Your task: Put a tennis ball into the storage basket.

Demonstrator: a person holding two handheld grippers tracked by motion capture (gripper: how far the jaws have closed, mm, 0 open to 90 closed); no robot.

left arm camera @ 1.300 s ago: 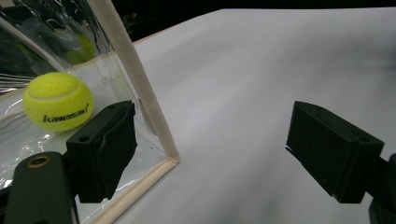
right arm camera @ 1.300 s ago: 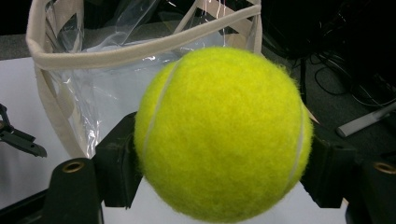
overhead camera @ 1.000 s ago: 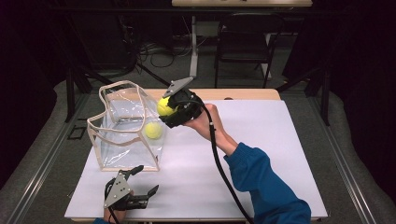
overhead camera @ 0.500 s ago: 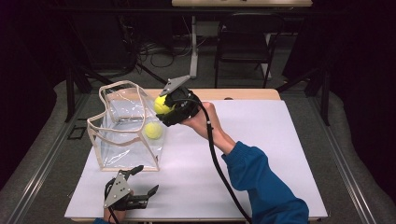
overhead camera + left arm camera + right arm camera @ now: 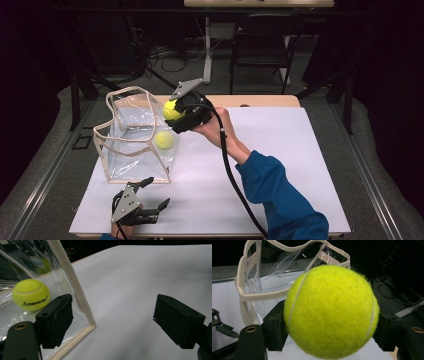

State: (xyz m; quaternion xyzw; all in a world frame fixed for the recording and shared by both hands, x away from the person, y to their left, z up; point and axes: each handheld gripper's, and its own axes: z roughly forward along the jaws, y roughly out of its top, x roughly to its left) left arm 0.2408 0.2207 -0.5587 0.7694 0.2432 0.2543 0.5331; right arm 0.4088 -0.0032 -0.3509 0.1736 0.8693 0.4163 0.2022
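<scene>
At the lower left of the high view the left gripper (image 5: 150, 200) rests on the tabletop (image 5: 280, 165), its hand mostly cut off by the bottom edge; its jaws are spread with nothing between them, as the left gripper view confirms. Just above it in that frame stands the clear bag (image 5: 132, 135) with cream trim, whose wrinkled plastic throws glare and blurs what lies behind it. Inside the bag sits a tennis ball (image 5: 164, 140); in the left gripper view, at the left of the frame, this ball reads "kawasaki" in black letters, partly covered by the left jaw. A fainter yellow shape above it, seen through the plastic, is hard to make out. Toward the centre of the high view the right gripper (image 5: 176, 114) pinches a second tennis ball (image 5: 171, 110) between its jaws, held in the air beside the bag's open rim. In the right gripper view this ball hides much of both jaws, and no writing shows on it.
</scene>
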